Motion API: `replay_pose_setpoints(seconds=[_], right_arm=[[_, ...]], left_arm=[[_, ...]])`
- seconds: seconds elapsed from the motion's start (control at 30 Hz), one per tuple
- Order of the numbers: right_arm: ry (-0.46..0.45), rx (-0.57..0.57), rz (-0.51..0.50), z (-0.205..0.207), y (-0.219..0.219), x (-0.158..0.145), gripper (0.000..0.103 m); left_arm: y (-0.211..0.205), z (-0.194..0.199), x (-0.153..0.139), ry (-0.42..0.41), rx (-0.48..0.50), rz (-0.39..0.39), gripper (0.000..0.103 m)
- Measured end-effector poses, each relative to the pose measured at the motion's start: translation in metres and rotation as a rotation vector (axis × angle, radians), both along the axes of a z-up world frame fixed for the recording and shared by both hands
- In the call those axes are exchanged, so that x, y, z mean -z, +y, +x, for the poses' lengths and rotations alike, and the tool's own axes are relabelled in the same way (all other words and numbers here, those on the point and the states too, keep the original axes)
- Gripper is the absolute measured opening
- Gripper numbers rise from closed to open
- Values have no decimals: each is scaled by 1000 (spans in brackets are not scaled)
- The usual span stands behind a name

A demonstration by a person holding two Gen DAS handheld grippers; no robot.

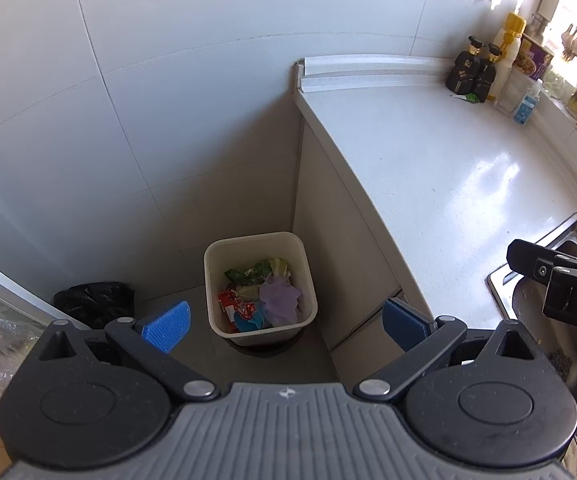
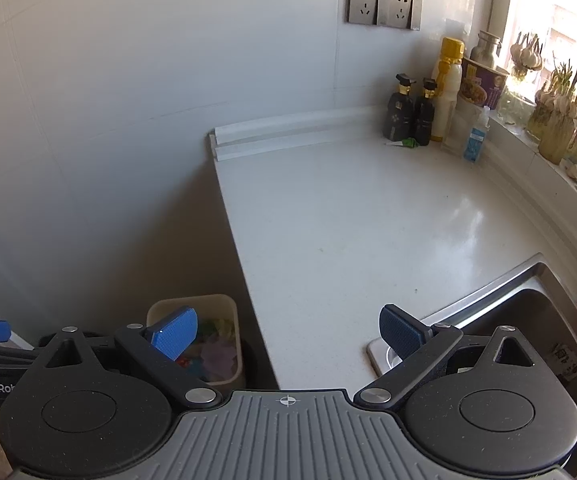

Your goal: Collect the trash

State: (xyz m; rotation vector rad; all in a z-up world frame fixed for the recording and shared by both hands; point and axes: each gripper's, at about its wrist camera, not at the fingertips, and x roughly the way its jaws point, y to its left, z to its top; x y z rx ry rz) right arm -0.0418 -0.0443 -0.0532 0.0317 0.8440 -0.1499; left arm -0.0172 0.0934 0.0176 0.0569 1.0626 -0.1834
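A cream square bin (image 1: 224, 250) stands on the floor in the corner beside the counter, holding several crumpled wrappers and a purple wad (image 1: 280, 296). In the left wrist view my left gripper (image 1: 284, 326) hangs open above the bin with nothing between its blue pads. My right gripper (image 2: 288, 336) is open and empty over the counter's front edge; the bin (image 2: 192, 304) shows partly behind its left finger. A small green and white scrap (image 2: 402, 143) lies on the white counter (image 2: 368, 220) by the dark bottles; it also shows as a scrap (image 1: 468, 97) from the left.
Two dark bottles (image 2: 410, 110), a yellow-capped bottle (image 2: 446, 88), a blue sanitizer bottle (image 2: 476, 136) and sprouting garlic (image 2: 560, 120) line the back right. A steel sink (image 2: 528, 304) sits at the right. A black bag (image 1: 94, 302) lies on the floor left of the bin.
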Motion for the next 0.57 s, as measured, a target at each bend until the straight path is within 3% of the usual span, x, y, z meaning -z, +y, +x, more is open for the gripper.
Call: replay_pose_setpoints(seconds=[0.57], right_arm=[[29, -9, 18, 17, -14, 9, 99]], left_arm=[[-15, 12, 9, 40, 15, 1, 103]])
